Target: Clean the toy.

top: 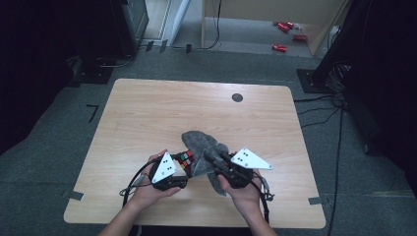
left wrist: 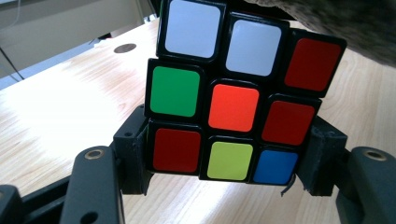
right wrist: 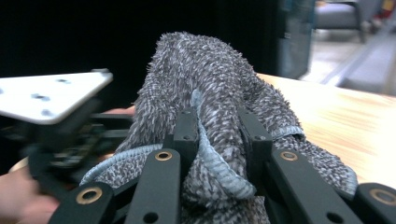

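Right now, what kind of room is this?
Probably a lab or workshop set up for recording. A bare wooden table stands on grey carpet with tape marks, cables trail across the floor, and dark equipment stands flank the table.

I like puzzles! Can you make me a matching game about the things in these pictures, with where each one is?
Things:
1. puzzle cube
2. grey cloth
3. red toy cars
4. dark round spot

Places:
A. on the floor beyond the table
B. in the left gripper
C. on the far tabletop
D. in the right gripper

Pairs: 1-B, 2-D, 3-A, 4-C
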A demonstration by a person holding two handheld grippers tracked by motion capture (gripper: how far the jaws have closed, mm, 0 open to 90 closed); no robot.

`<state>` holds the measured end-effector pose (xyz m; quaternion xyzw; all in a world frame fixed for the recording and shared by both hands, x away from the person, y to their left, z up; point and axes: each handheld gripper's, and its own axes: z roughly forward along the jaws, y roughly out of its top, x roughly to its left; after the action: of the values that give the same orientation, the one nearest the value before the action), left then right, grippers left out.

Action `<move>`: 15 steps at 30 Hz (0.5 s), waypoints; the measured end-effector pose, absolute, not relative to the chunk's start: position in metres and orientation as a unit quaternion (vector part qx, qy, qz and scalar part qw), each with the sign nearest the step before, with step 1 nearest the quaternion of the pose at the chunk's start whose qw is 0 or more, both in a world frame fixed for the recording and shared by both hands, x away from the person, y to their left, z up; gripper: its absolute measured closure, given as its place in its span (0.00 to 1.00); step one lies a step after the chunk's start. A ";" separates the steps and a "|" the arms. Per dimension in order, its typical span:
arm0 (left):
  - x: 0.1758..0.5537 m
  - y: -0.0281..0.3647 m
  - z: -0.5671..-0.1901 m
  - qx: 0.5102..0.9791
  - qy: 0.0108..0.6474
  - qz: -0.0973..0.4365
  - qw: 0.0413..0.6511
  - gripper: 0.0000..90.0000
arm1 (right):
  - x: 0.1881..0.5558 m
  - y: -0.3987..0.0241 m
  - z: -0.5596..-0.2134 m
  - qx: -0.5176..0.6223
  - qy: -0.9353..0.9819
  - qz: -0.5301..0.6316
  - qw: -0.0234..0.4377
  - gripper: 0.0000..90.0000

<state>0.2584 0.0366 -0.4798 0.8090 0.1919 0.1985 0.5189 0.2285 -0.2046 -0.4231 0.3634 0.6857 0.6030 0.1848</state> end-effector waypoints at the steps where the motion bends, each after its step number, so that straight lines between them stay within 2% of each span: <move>1: 0.257 0.036 -0.479 0.807 0.191 0.197 0.523 0.38 | 0.226 -0.199 -0.422 0.352 0.693 0.603 0.182 0.82; 5: 0.254 0.038 -0.477 0.802 0.182 0.208 0.530 0.39 | 0.225 -0.189 -0.428 0.340 0.702 0.600 0.178 0.81; 15: 0.259 0.041 -0.478 0.800 0.193 0.190 0.536 0.38 | 0.240 -0.220 -0.435 0.412 0.676 0.583 0.184 0.81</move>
<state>0.2591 0.0406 -0.4776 0.7998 0.1929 0.1898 0.5358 0.2403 -0.2198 -0.4347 0.4116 0.6763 0.5826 0.1838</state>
